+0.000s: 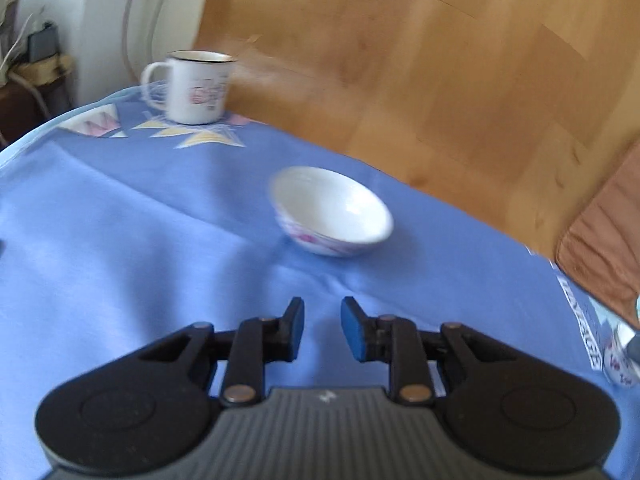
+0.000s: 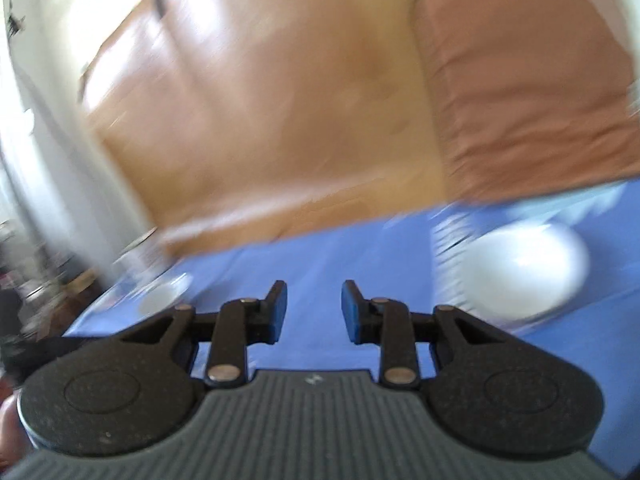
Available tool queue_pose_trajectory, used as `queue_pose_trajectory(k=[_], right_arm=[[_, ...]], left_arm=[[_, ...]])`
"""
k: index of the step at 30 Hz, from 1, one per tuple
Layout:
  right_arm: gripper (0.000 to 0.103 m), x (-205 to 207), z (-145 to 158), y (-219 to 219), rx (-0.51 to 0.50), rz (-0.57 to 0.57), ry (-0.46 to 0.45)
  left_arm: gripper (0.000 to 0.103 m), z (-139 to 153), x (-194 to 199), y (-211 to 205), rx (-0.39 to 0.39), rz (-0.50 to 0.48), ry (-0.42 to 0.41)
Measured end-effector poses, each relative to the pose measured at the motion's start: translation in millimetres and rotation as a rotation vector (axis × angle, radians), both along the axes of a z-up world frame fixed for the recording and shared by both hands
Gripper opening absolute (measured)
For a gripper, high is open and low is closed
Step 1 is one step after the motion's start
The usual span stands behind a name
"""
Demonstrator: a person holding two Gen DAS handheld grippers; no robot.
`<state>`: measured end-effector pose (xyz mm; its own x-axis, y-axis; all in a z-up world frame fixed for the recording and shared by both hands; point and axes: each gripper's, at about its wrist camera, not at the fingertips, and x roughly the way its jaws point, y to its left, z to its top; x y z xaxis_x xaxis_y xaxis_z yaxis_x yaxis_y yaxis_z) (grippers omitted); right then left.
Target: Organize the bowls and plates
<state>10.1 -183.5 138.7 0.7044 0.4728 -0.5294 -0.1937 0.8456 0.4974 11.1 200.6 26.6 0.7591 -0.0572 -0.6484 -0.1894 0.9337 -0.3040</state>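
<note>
In the left wrist view a white bowl (image 1: 332,210) with a pink pattern on its side stands upright on the blue tablecloth (image 1: 140,240). My left gripper (image 1: 322,312) hovers short of it, open by a narrow gap, with only cloth showing between its blue pads. The right wrist view is badly blurred. There my right gripper (image 2: 314,296) is open and holds nothing. A white plate or bowl (image 2: 520,272) lies just to its right, and a small white bowl (image 2: 164,296) sits at the far left.
A white enamel mug (image 1: 196,86) stands at the table's far corner. The table edge runs close behind the bowl, with wooden floor (image 1: 440,60) beyond. A brown cushion (image 2: 520,80) lies past the edge on the right. A small white patterned dish (image 1: 622,360) shows at the right border.
</note>
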Motion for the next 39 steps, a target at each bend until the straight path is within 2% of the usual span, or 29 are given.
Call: queue_pose_trajectory(k=[4, 8, 10, 12, 14, 17, 22, 24, 26, 28, 33, 35, 39], right_arm=[[0.033, 31, -7, 43, 0.078, 0.149, 0.186], [0.033, 58, -7, 82, 0.107, 0.214, 0.291], [0.033, 70, -4, 101, 0.084, 0.222, 0.292], [0.033, 82, 0, 120, 0.056, 0.229, 0.282], [0.033, 92, -2, 136, 0.040, 0.233, 0.280], [0.033, 109, -11, 154, 0.020, 0.236, 0.289], [0.033, 130, -29, 178, 0.000, 0.228, 0.332], [0.033, 135, -33, 185, -0.013, 0.231, 0.343], [0.029, 139, -40, 193, -0.028, 0.244, 0.357], [0.015, 142, -46, 199, -0.011, 0.264, 0.373], [0.012, 129, -38, 186, 0.014, 0.245, 0.359], [0.012, 117, -31, 171, 0.039, 0.233, 0.335], [0.012, 86, -19, 148, 0.019, 0.220, 0.271]], left_arm=[[0.025, 7, 1, 22, 0.019, -0.005, -0.018], [0.025, 14, 18, 45, -0.013, -0.013, -0.022], [0.025, 19, 28, 52, -0.012, -0.023, -0.026], [0.032, 23, 39, 55, 0.001, -0.034, -0.034], [0.034, 25, 50, 56, 0.014, -0.036, -0.031], [0.034, 21, 68, 55, 0.019, -0.049, -0.006], [0.034, 8, 91, 51, 0.078, -0.064, 0.046], [0.031, 4, 97, 50, 0.074, -0.071, 0.063], [0.019, -1, 99, 48, 0.064, -0.087, 0.068], [0.009, -3, 97, 46, 0.052, -0.105, 0.057], [0.008, 7, 74, 37, 0.002, -0.127, 0.020], [0.008, 11, 58, 27, -0.023, -0.147, -0.005], [0.008, 10, 28, -1, -0.050, -0.183, -0.024]])
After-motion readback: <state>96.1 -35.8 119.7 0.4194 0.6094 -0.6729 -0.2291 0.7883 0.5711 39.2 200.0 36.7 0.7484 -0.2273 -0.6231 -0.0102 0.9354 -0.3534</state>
